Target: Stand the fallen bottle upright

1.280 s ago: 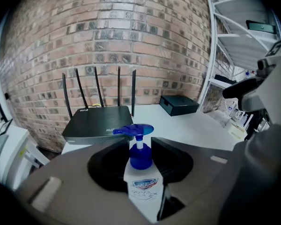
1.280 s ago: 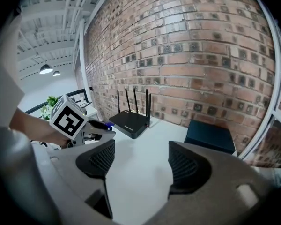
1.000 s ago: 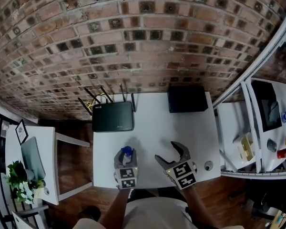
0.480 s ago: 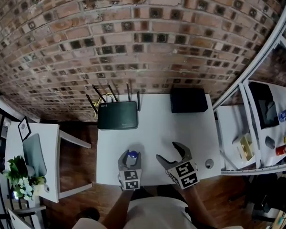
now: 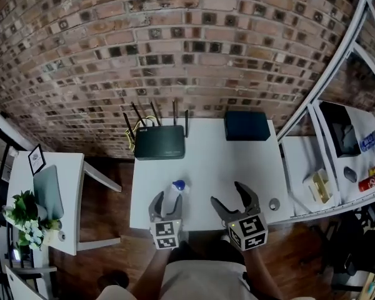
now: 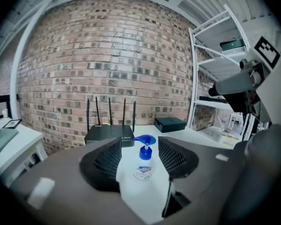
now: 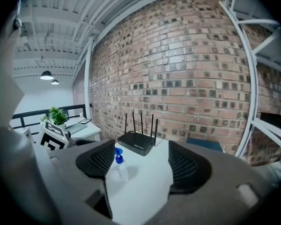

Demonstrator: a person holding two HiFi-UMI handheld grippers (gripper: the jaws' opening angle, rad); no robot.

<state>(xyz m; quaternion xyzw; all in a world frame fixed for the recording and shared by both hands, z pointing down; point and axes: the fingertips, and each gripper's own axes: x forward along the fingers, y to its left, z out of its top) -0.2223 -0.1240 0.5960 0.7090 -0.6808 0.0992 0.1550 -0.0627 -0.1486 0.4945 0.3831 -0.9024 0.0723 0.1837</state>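
Left gripper [image 5: 167,202] jaws opening, with a clear plastic pump bottle with a blue top [image 6: 143,168] between them. Bottle stands upright and the pads look clear of its sides. It sits on the white bench [image 5: 206,167], on the near side of the black four-antenna router [image 5: 159,147], about in line with the router's right end and apart from it.

Right gripper [image 5: 227,194] jaws wide, nothing between them. It hangs over the bench's near edge, nearer the person than the router and off to its right; in its own view the bottle shows just past its left jaw.

Flat black rectangular box [image 5: 246,125] lies right of the router, both against the red brick wall [image 5: 175,55] at the far edge.
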